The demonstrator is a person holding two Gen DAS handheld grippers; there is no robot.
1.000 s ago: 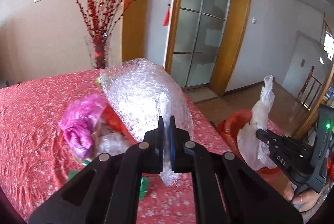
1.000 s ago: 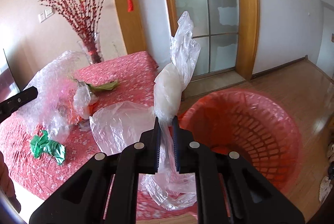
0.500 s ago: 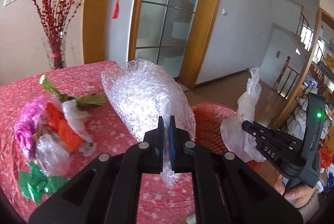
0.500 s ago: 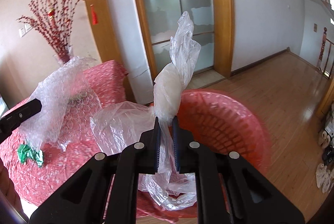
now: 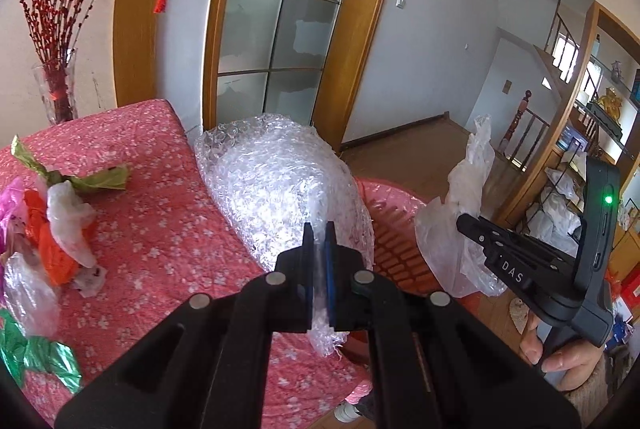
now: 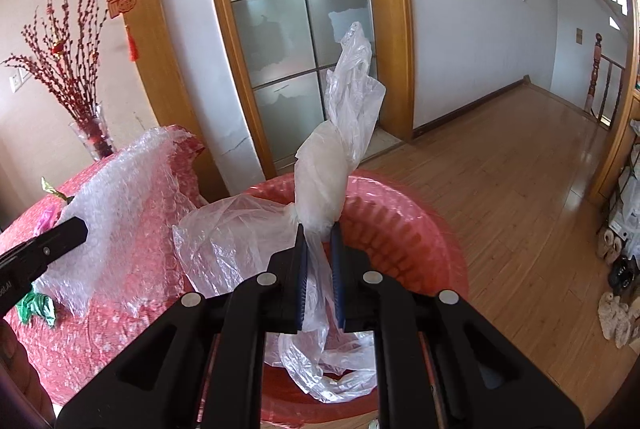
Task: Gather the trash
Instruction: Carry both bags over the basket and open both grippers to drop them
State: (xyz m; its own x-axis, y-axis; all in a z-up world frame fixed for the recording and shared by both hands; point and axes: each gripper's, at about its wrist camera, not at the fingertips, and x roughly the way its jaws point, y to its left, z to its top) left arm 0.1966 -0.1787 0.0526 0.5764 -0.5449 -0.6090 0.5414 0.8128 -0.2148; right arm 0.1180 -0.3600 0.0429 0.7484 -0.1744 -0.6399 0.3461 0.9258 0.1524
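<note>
Bubble wrap (image 5: 280, 189), light, soft and springy, is best taken by a gathered edge; in the left view the left gripper (image 5: 319, 241) is clamped on just such a fold, tilted down, the sheet hanging over the table (image 5: 160, 229) edge beside the basket (image 5: 394, 233)

From the right view the right gripper (image 6: 319, 241) pinches a slippery, weightless plastic bag (image 6: 320, 189) at its twisted neck, angled down above the basket (image 6: 400, 229)
</note>
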